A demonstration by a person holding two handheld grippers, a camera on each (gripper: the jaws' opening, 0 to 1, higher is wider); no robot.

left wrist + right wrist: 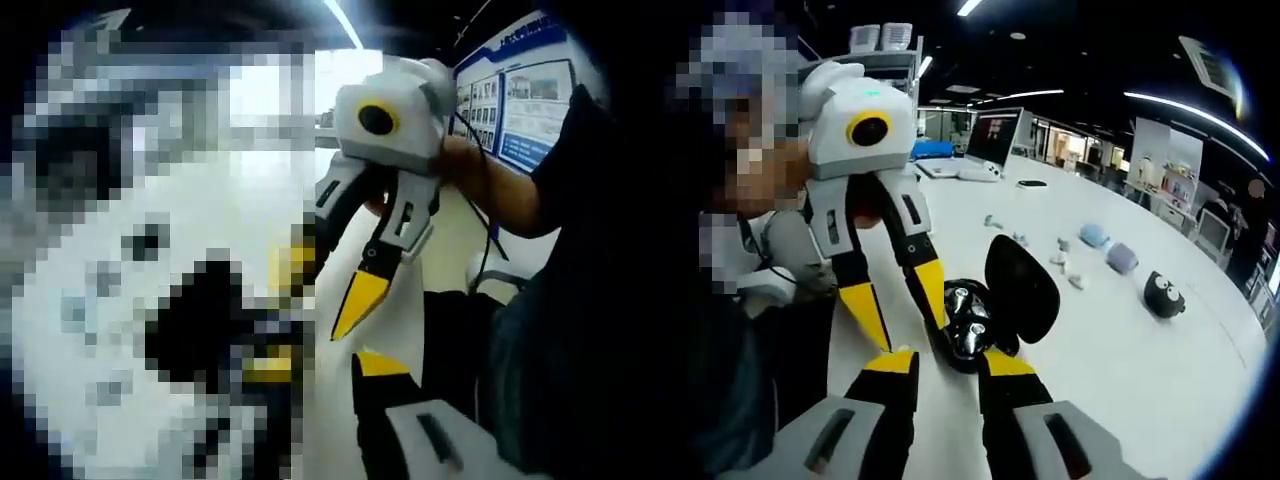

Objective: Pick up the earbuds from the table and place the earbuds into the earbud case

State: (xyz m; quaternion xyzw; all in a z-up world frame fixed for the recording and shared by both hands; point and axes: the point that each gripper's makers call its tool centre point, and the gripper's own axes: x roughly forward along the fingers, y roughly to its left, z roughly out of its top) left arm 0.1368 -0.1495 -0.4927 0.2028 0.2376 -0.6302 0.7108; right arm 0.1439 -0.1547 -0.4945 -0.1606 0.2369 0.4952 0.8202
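In the right gripper view the case (975, 318) sits on the white bench (1120, 360) with its lid standing open and what look like both earbuds (965, 315) lying in its wells. The right gripper (945, 365) has its jaws apart, one on each side of the case's near end, close to it; whether they touch it I cannot tell. The left gripper (902, 305) comes in from the left, jaws apart, one yellow tip right against the case's edge. In the left gripper view the right gripper (335, 290) shows with jaws spread.

Risks as I judge them: the left tip could nudge the case and slide it, or catch an earbud and lever it out of its well. The upright lid could be knocked shut on an unseated bud. Small loose items (1065, 262) lie well beyond, out of reach.
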